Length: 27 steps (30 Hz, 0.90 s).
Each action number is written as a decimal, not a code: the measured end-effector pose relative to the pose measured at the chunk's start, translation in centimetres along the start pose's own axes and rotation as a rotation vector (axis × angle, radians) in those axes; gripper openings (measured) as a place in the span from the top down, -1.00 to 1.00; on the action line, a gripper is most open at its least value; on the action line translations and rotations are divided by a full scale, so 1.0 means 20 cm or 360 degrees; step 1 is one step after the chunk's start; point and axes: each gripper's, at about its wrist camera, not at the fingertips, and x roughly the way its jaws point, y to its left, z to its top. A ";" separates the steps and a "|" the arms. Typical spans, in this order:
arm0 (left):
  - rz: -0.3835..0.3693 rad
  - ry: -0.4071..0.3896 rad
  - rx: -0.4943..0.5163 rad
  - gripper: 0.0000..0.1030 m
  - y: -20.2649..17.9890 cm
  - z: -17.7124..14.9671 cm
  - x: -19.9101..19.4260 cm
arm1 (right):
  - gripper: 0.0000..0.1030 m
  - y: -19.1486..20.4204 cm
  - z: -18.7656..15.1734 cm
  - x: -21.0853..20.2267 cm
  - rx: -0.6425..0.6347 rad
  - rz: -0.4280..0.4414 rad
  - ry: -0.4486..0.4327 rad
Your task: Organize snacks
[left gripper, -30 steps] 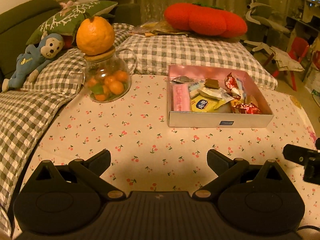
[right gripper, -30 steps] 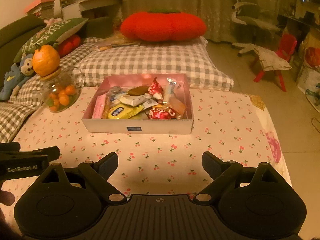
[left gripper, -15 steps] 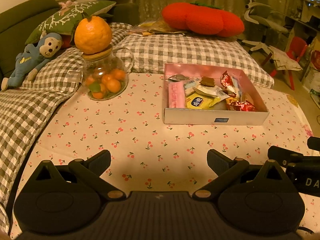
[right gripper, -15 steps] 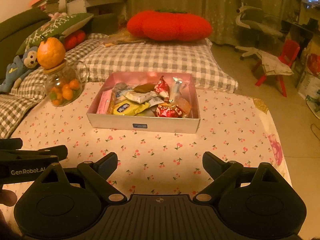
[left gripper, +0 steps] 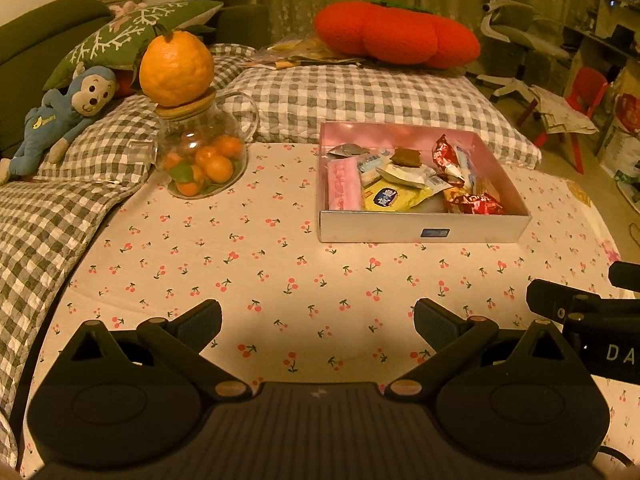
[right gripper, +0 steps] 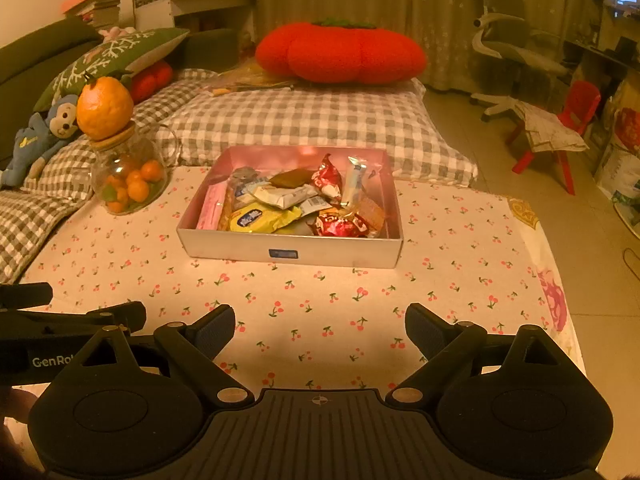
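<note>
From my left tool [left gripper: 318, 320], its fingers spread wide and holding nothing, I see the snack box [left gripper: 424, 234] ahead and to the right on the cherry-print cloth [left gripper: 240, 264], filled with wrapped snacks [left gripper: 396, 196]. A glass jar [left gripper: 200, 160] of small oranges with a large orange [left gripper: 176, 66] on its lid stands well to the box's left.

From my right tool [right gripper: 320, 328], also wide and empty, the box [right gripper: 288, 250] sits straight ahead, bare cloth [right gripper: 320, 292] between us. My left tool's side [right gripper: 60, 320] juts in low on the left.
</note>
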 end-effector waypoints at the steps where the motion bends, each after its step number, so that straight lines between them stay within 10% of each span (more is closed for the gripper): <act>1: 0.0000 0.0001 0.0002 -0.99 0.00 0.00 0.00 | -0.82 0.00 0.00 0.00 0.0000 0.0000 0.0000; 27: -0.0004 0.0019 -0.0004 -0.99 0.00 0.00 0.00 | -0.83 0.01 0.00 0.00 -0.0002 0.0004 -0.0004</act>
